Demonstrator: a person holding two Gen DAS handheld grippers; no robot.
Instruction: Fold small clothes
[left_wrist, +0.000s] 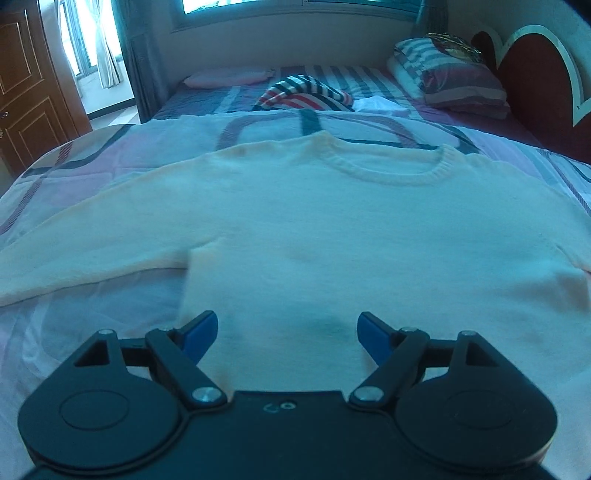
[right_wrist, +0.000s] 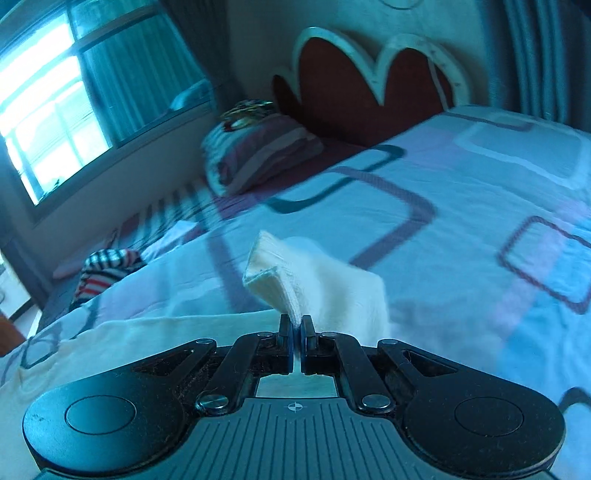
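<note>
A cream knit sweater lies flat on the bed, collar at the far side, one sleeve stretched out to the left. My left gripper is open and empty, hovering over the sweater's lower hem. In the right wrist view my right gripper is shut on the ribbed cuff of the other sleeve and holds it lifted off the bed; the rest of that sleeve hangs down behind it.
The bed carries a pale quilt with rectangle patterns. A striped garment and a white folded cloth lie farther back. Pillows and a red headboard are to the right. A wooden door stands at the left.
</note>
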